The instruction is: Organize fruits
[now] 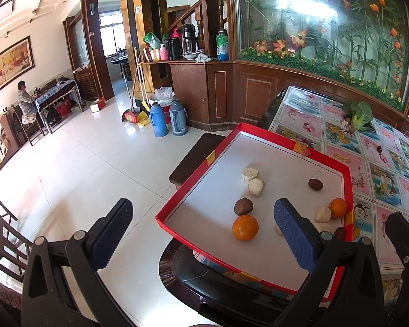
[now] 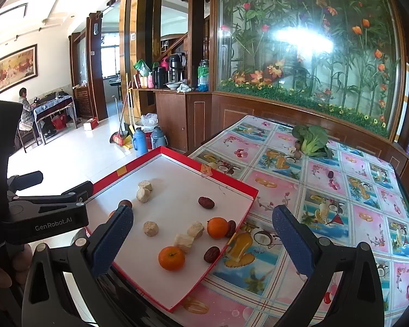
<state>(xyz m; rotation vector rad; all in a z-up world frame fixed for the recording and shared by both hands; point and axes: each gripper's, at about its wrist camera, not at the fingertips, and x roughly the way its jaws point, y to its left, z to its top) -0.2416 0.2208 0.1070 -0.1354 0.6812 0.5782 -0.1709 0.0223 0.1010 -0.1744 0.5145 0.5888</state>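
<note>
A shallow red tray (image 2: 233,181) with a white floor sits at the corner of a table (image 2: 340,218) under a flowered cloth. In it lie bright oranges (image 2: 171,258), wrinkled dark red dates (image 2: 206,202), a round brown fruit (image 1: 243,206) and pale, crumbly chunks (image 2: 150,228), all scattered apart. The left gripper (image 1: 201,231) and the right gripper (image 2: 201,239) both hang spread wide, empty, above the tray's near edge. A leafy green vegetable (image 2: 312,139) lies far back on the table.

oranges (image 2: 171,258), red dates (image 2: 206,202), pale chunks (image 2: 150,228) scattered in red-rimmed tray (image 2: 233,179)
</note>
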